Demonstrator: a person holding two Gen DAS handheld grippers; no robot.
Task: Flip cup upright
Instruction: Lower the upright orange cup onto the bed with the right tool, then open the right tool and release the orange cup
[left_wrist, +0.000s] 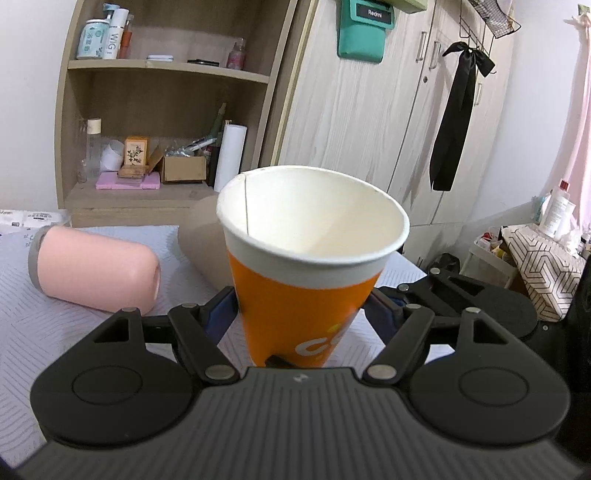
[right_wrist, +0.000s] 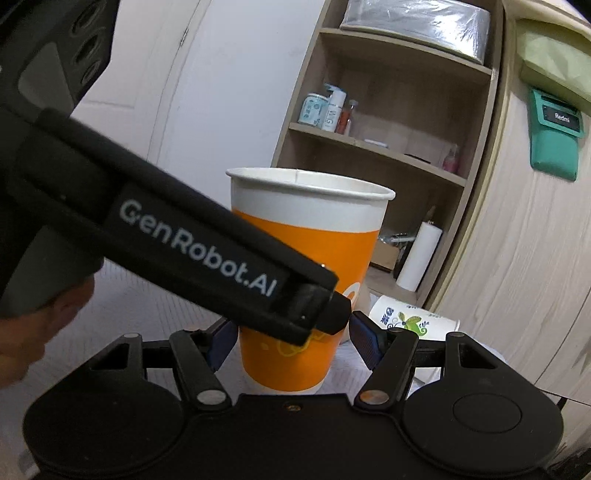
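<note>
An orange and white paper cup (left_wrist: 299, 295) stands mouth up between my left gripper's (left_wrist: 301, 314) blue-padded fingers (left_wrist: 218, 314), which touch its sides. It looks tilted a little toward the camera. In the right wrist view the same cup (right_wrist: 306, 280) stands upright on its base between my right gripper's (right_wrist: 291, 339) fingers (right_wrist: 364, 339). Small gaps show at both sides there. The left gripper's black body (right_wrist: 192, 247) crosses in front of the cup.
A pink tumbler (left_wrist: 96, 269) lies on its side on the grey patterned cloth (left_wrist: 44, 332). A beige cup (left_wrist: 203, 240) lies behind the orange one. A white floral paper cup (right_wrist: 410, 321) lies on its side. A shelf unit (left_wrist: 166, 110) and wardrobe (left_wrist: 369, 110) stand behind.
</note>
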